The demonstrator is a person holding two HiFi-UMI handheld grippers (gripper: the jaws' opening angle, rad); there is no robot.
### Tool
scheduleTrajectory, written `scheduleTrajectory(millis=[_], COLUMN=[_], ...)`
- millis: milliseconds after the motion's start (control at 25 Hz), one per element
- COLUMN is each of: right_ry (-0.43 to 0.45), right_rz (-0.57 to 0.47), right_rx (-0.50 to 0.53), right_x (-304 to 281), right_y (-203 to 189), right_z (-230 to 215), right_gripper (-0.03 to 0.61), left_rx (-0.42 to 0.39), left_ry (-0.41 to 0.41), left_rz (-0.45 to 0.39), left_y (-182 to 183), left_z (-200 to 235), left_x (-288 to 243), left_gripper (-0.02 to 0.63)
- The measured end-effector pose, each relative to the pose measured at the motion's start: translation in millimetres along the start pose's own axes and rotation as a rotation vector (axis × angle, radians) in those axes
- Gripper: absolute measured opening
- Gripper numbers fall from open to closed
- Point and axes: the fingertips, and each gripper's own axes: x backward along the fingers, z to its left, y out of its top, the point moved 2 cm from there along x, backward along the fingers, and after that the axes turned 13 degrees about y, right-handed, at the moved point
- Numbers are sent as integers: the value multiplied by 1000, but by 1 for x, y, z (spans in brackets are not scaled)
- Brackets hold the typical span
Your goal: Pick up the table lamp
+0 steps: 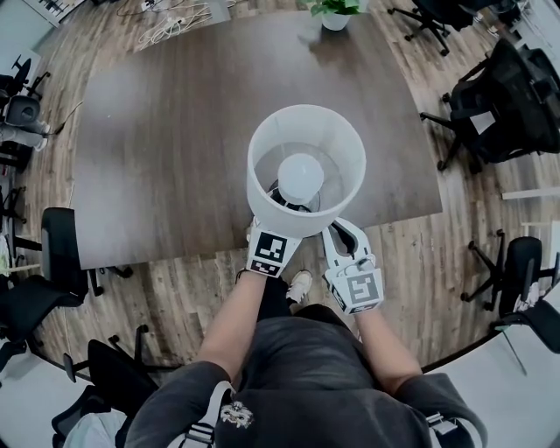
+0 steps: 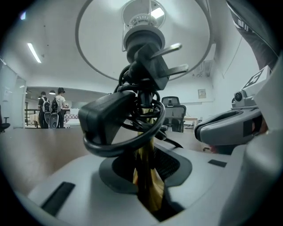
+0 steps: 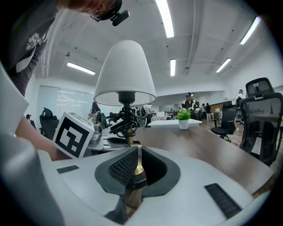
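Observation:
The table lamp [image 1: 262, 188] stands at the near edge of the wooden table [image 1: 175, 131]: a white shade with a round bulb [image 1: 300, 175] inside. In the left gripper view its brass stem [image 2: 148, 185] fills the gap of my left gripper [image 2: 150, 176], whose pads press on both sides of it. A black cord [image 2: 119, 128] and plug [image 2: 163, 57] are wound round the stem above the pads. My right gripper [image 1: 339, 234] sits just right of the lamp. Its tips [image 3: 138, 152] meet with nothing held. From there, the lamp [image 3: 124, 70] stands off to the left.
A potted plant [image 1: 335, 13] and loose white cables [image 1: 175, 22] lie at the table's far edge. Black office chairs [image 1: 507, 96] stand right of the table and another chair [image 1: 52, 262] at the left. People stand far back in the room [image 3: 189, 102].

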Motion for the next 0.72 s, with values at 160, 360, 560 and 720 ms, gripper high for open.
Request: scheduleTrajectory(millis=[160,360,560,720], right_ry=[-2,-12,-17,-13], right_rz=[0,2,0,-12], right_rx=[-6,-13,-23,-13], right_x=[2,7,11,9], right_y=[1,-2,-7,-3], right_z=[-1,-1,-2,-2], right_gripper=[29,29,29,29], left_rx=[6,7,-1,3], left_ry=[17,35,45,45], left_rz=[-15,-48,-70,-70], left_y=[1,6,13,13], left_z=[1,2,0,0], left_x=[0,3,3,4], left_gripper=[97,91,69,67])
